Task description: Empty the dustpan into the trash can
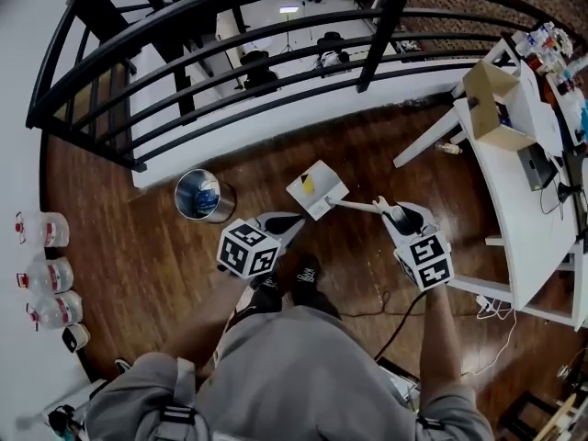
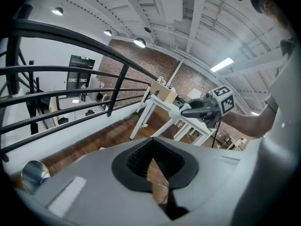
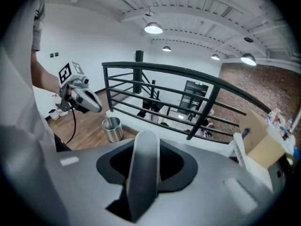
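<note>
The dustpan is off the floor, carried just in front of the person's feet, with its white pan tilted and a small yellow-and-dark scrap on it. Its handle is the long axis. It runs from the pan rightward and slightly down in the head view, into the right hand-held gripper, whose jaws are clamped on the handle's end, as the right gripper view shows.

The trash can stands upright with its mouth open, at the floor's far edge against the white kerb under the railing. It lies to the left of the pan, near it but not under it. I judge that the coming move carries the pan leftward along the handle's own line until it is over the can's mouth.

The left hand-held gripper is nearer the can, but its jaws are closed on nothing.
</note>
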The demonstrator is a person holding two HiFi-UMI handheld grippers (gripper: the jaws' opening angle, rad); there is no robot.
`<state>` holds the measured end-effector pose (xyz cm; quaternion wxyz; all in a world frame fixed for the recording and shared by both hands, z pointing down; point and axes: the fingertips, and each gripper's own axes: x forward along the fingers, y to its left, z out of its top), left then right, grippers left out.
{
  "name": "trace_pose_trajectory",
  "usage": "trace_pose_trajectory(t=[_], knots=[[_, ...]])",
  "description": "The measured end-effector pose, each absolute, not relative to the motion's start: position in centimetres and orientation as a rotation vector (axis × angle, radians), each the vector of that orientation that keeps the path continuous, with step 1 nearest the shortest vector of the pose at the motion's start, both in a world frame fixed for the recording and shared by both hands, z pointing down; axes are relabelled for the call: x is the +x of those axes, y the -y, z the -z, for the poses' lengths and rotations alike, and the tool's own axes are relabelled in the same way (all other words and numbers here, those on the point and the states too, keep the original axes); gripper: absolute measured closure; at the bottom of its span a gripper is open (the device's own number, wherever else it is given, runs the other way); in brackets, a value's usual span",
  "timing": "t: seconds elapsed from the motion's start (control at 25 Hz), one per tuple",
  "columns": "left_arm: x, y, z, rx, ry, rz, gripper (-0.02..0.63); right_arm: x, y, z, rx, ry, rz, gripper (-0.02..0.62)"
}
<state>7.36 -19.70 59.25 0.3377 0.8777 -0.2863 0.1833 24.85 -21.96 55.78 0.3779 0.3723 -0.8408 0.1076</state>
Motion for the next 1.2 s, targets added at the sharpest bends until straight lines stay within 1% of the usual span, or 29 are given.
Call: trace_pose_trajectory(t=[0.36,0.56,0.76,1.0,1.08,1.12,1.2], knots=[[4.1,19.3,-58.7,2.235,0.952,-0.408,0.6,19.7,25.0,-43.1,0.676,2.347,-0.105,0.485],[-0.9,19.1,-57.2,2.199,1.113,-0.359,0.6,13.6,26.8,-37.5,0.493,2.429,0.004,0.485],[-6.4,19.0,-57.2,2.158,1.23,-0.362,0.6,5.3,27.5,-35.7,0.332,2.461,0.068,0.485],[-13.0,19.2,-57.0,2.134,1.36,-0.309,0.598,-4.6,27.5,-36.7,0.22,2.428,0.071,0.485],[-15.0,20.3,-56.3,2.156,1.404,-0.282,0.586,-7.4,27.3,-36.4,0.196,2.411,0.076,0.483],[-15.7,21.0,-55.9,2.175,1.42,-0.274,0.564,-8.8,27.2,-36.1,0.184,2.404,0.078,0.483],[-16.7,22.7,-55.0,2.226,1.449,-0.271,0.451,-11.3,26.8,-35.5,0.153,2.391,0.083,0.483]])
